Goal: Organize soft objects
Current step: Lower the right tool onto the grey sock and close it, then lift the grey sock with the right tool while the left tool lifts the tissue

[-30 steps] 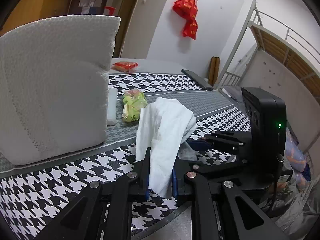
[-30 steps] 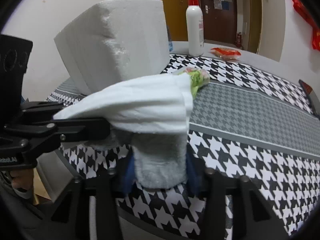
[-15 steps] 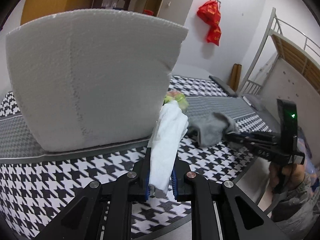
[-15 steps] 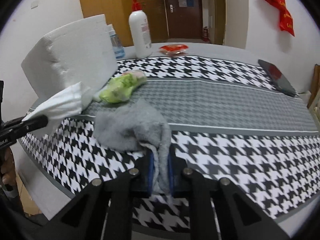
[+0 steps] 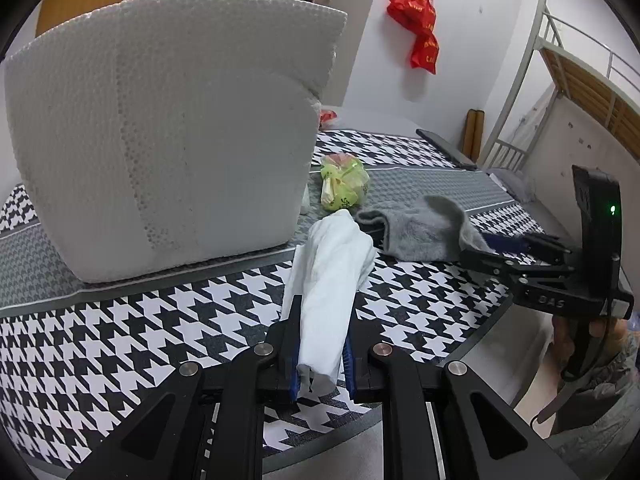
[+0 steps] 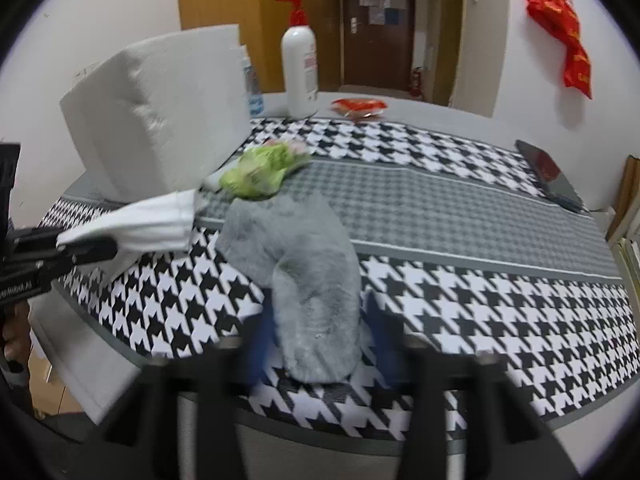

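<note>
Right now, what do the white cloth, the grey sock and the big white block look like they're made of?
White cloth: soft woven or paper-like fabric, matte, creased into limp folds. Grey sock: fuzzy knit, maybe fleece, with a hazy nap. Block: likely foam, matte, with a beaded surface.

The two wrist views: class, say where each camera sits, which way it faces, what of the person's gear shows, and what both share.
Left wrist: sits behind the left gripper, faces across the table; its fingers pinch a white cloth; right gripper at right.
Right wrist: sits behind the right gripper, blurred, around a grey sock; left gripper at left.
Shared: foam block, green packet, both cloths.
</note>
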Demonstrator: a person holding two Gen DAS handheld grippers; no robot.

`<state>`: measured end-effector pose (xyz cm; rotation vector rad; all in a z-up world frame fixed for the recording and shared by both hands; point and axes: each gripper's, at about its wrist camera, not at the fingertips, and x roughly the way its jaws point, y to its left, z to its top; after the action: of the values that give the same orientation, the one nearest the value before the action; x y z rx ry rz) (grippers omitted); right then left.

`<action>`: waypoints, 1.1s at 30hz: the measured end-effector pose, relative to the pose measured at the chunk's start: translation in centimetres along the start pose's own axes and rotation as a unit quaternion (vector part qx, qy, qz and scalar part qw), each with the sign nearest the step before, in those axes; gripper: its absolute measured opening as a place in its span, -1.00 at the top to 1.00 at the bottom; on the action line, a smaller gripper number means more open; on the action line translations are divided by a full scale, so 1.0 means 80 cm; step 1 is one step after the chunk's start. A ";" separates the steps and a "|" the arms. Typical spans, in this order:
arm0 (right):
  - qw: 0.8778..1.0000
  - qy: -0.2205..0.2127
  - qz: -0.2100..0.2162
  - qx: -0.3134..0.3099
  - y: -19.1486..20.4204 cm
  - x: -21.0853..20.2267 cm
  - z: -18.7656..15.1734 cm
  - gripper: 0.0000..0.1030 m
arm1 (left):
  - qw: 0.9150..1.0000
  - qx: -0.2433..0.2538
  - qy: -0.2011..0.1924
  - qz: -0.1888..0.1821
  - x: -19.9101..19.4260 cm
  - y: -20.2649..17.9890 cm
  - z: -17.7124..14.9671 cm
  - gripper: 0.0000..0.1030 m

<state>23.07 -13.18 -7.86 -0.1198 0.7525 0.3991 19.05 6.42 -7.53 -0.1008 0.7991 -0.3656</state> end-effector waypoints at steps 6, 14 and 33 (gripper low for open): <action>0.999 -0.022 0.033 0.028 -0.007 0.000 0.020 -0.47 | 1.000 0.004 -0.004 -0.003 -0.001 -0.001 -0.003 0.67; 1.000 0.002 0.025 0.013 0.008 0.033 0.034 -0.47 | 1.000 0.004 -0.007 0.000 0.002 0.002 -0.005 0.67; 0.999 0.030 -0.012 -0.019 0.020 0.051 0.024 0.20 | 0.999 0.021 -0.003 0.030 0.023 -0.005 -0.010 0.67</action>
<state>26.32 -9.98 -9.19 -0.1772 0.8029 0.3878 19.56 5.40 -9.22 -0.0381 0.7860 -0.3246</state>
